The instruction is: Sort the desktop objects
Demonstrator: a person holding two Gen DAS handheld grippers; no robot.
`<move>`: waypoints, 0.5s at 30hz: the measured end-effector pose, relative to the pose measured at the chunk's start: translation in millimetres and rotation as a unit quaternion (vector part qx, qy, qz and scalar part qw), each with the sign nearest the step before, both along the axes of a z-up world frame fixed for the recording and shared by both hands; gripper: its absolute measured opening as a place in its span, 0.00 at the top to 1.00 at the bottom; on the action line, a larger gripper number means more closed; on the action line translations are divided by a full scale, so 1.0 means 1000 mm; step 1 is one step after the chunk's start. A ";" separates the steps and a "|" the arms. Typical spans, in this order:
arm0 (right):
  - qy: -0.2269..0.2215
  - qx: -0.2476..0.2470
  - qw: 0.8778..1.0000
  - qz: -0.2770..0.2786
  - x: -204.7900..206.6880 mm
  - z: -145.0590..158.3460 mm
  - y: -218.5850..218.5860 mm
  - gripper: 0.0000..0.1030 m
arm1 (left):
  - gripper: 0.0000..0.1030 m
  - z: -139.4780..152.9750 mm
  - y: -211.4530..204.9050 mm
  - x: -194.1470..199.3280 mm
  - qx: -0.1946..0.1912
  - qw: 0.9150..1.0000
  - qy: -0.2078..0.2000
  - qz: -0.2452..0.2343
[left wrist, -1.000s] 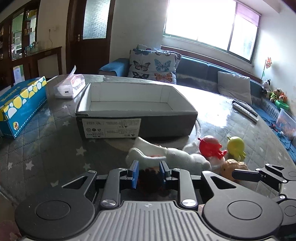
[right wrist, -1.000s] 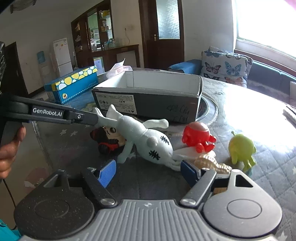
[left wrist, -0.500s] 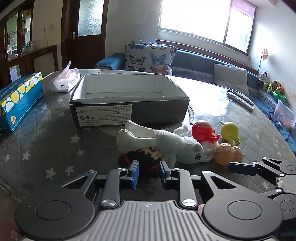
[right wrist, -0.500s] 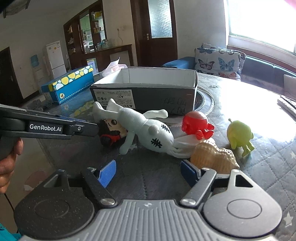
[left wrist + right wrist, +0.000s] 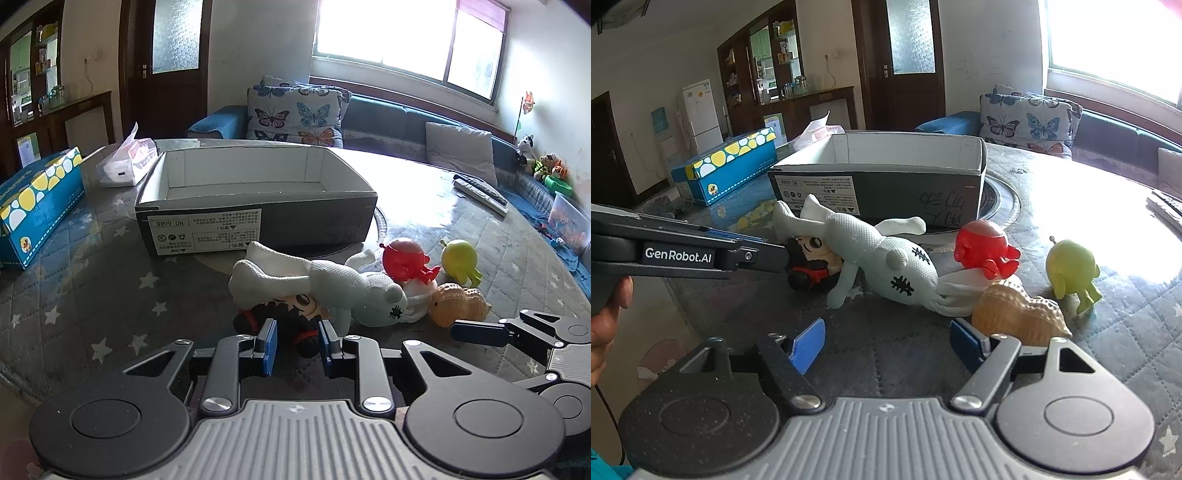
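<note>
Quilted grey star-print cloth [image 5: 110, 295] is covering a round table; sofa w/ butterfly cushion [image 5: 295, 114] is sitting behind, under bright window.

Nearest, L view: left gripper [image 5: 294, 345], blue pads narrowly parted, is straddling the black-haired doll [image 5: 291, 314]. Whether pads are touching it: cannot tell, so grip state unclear. Doll is lying on its side on cloth, dark hair, tan face, big eye, red bits at body, partly tucked under the white plush [image 5: 332, 284].

Nearest, R view: right gripper [image 5: 886, 341] is hovering over cloth w/ jaws spread wide, nothing between them. Right pad is sitting just beside the tan shell-shaped toy [image 5: 1019, 314].

Mid: white plush is sprawling across the doll, knit texture, long limbs, black stitch marks. Red octopus toy [image 5: 984, 247] is resting just beyond plush's tail end, glossy. Green one-eyed figure [image 5: 1071, 269] is standing upright to the right, apart from red one.

Beyond: open dark cardboard box [image 5: 258, 199], white inside, label on near end, is sitting behind the toy cluster. Blue-yellow spotted carton [image 5: 37, 199] is lying far left; tissue pack [image 5: 125, 162] is sitting past box's left corner. Remotes [image 5: 480, 188] are lying far right.
</note>
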State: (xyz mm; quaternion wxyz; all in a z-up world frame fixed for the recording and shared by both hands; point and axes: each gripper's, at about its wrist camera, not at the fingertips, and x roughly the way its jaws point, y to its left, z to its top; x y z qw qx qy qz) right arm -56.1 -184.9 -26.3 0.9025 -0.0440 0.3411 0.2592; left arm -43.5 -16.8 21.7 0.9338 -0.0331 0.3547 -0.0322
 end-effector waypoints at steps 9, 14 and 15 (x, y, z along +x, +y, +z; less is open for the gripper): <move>-0.003 -0.002 1.000 0.009 0.014 0.001 0.003 0.29 | 0.74 0.006 0.001 0.008 0.003 1.000 -0.006 -0.014; -0.005 -0.008 1.000 0.018 0.024 0.002 0.005 0.30 | 0.74 0.012 0.002 0.013 -0.002 0.999 -0.012 -0.032; -0.006 -0.009 1.000 0.020 0.026 0.002 0.006 0.30 | 0.74 0.013 0.003 0.015 -0.006 0.999 -0.012 -0.037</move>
